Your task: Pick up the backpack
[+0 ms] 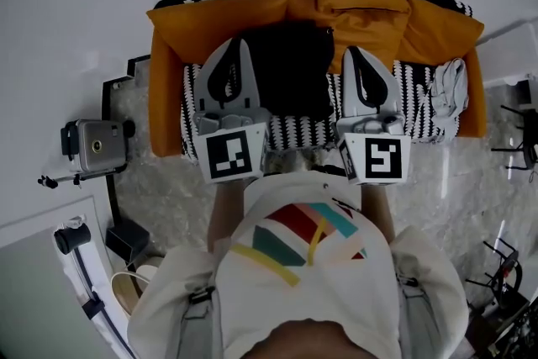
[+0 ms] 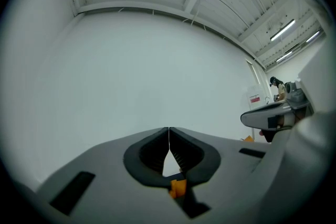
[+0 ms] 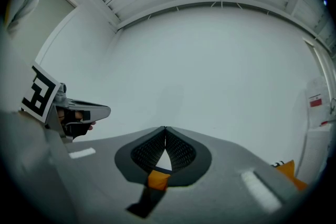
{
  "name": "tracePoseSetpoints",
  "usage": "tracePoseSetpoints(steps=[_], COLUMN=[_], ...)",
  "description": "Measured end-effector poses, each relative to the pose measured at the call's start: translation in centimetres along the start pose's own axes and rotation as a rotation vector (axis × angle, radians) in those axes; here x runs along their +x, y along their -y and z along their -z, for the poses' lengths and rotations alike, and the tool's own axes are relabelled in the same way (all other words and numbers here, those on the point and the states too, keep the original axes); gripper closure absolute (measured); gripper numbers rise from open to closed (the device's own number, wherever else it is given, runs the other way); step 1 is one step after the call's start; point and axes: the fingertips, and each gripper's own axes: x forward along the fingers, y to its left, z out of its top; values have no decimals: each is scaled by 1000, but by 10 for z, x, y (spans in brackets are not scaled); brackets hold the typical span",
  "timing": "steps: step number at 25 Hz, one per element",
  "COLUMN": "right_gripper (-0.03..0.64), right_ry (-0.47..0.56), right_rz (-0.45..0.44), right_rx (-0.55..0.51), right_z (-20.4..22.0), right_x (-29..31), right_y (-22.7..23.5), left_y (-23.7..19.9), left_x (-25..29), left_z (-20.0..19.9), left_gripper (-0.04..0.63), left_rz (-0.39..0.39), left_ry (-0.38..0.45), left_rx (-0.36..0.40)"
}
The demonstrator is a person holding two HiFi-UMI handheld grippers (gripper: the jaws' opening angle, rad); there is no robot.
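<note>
The black backpack [image 1: 290, 67] lies on the seat of a small sofa, seen in the head view between my two grippers. The left gripper [image 1: 242, 44] hovers over its left edge, jaws shut with nothing in them. Over the backpack's right edge the right gripper [image 1: 350, 51] is held the same way, shut and empty. Both gripper views face a bare white wall, not the backpack. The left gripper [image 2: 169, 129] shows its pads pressed together, and so does the right gripper [image 3: 165, 128].
The sofa has orange cushions [image 1: 210, 17] and a black-and-white patterned cover [image 1: 416, 92]. A white cloth [image 1: 450, 88] lies at its right end. A camera on a stand [image 1: 94, 145] is left of the sofa, and shoes [image 1: 126, 288] sit on the floor at lower left.
</note>
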Motion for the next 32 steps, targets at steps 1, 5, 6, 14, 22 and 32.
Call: tracePoseSetpoints(steps=[1,5,6,14,22,32], right_gripper=[612,612,612,612,612,612], right_ry=[4,21,22,36,58,53], right_rz=[2,7,5,-11,-4,-24], right_rx=[-3,-18,-21,-42,-37,-42], right_z=[-2,-10,-12,-19,-6,64], right_x=[-1,-2,-3,-2,26,57], right_y=[0,0,0,-2,11,-1], left_y=[0,-4,-3,14,12,-9], left_x=[-1,-5,-5,2,37,56], left_z=[0,-6,-9,-12,7,99], left_gripper=[580,580,580,580,580,580], left_rz=[-1,-9,-7,45,52,17], left_ry=[-1,19,36,39,17,-51], left_rx=[-6,-20,-23,-10,19,22])
